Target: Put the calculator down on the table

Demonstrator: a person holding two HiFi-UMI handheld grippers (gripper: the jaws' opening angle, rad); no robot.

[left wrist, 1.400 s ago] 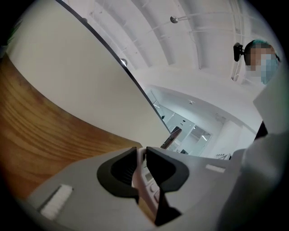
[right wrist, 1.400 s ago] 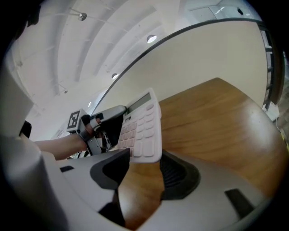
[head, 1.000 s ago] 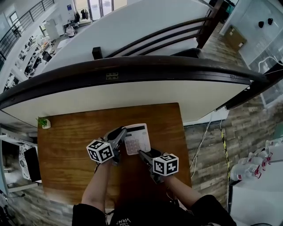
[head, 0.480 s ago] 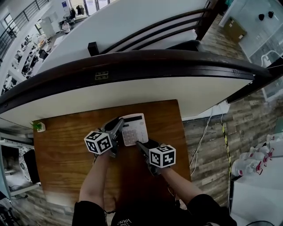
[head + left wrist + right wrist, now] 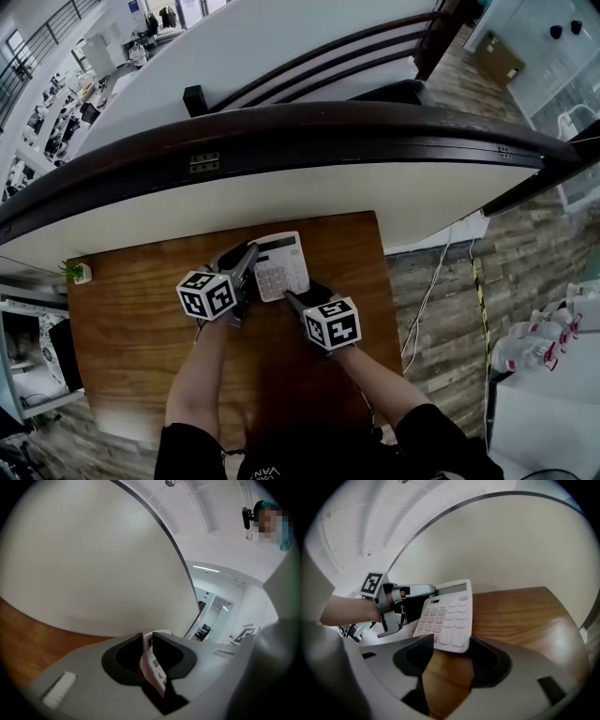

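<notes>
A white calculator (image 5: 279,265) is held tilted just above the brown wooden table (image 5: 131,337), near its far edge. My left gripper (image 5: 246,264) is shut on the calculator's left edge. In the left gripper view the white calculator (image 5: 152,660) edge sits pinched between the jaws of the left gripper (image 5: 147,637). My right gripper (image 5: 293,300) is open just below the calculator's near edge. In the right gripper view the calculator (image 5: 447,616) hangs keys-up over the tips of the right gripper (image 5: 452,644), with bare table (image 5: 520,616) showing in the gap.
A curved white wall with a dark rail (image 5: 281,141) runs right behind the table's far edge. A small potted plant (image 5: 75,272) stands at the far left corner. Cables (image 5: 431,291) lie on the floor past the table's right edge.
The calculator and both grippers have moved a little toward the table's far edge. The left gripper keeps its hold and the right stays open at the calculator's near edge.
</notes>
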